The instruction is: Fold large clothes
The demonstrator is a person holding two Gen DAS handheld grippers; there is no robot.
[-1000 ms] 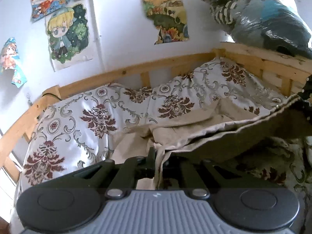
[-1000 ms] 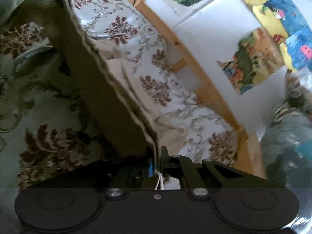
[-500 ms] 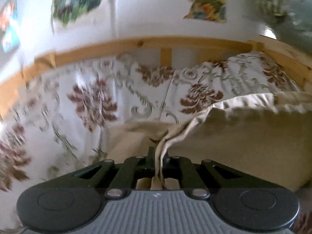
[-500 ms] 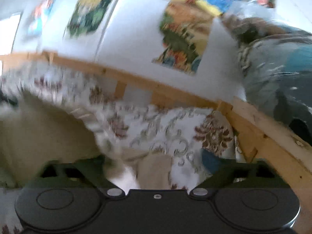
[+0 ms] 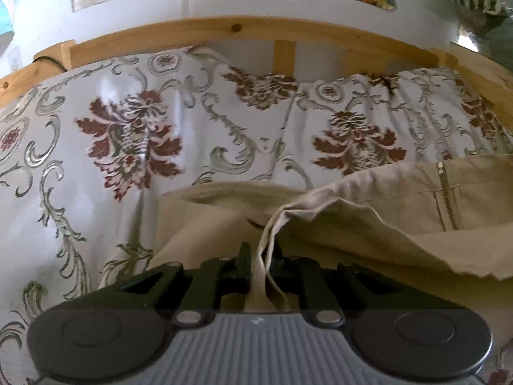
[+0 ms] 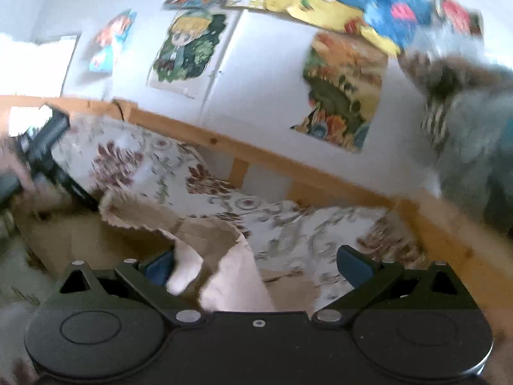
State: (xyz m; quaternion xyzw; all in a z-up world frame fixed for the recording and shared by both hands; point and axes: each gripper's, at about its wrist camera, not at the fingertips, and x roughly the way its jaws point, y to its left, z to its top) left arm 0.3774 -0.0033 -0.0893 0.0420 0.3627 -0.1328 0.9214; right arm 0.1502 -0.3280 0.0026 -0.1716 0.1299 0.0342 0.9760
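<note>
The tan pants (image 5: 368, 221) are laid on the bed (image 5: 134, 134), their edge between the opening jaws of the left gripper (image 5: 261, 256), while the right gripper (image 6: 256, 256) is spread wide to drop them.

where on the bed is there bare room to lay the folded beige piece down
Free: the floral bedcover left of the beige garment, up to the wooden rail, and the strip between garment and rail. Crowded: the right end, under the bagged bundle.

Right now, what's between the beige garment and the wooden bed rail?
In the left wrist view, only the floral bedspread lies between the beige garment and the wooden bed rail.
</note>
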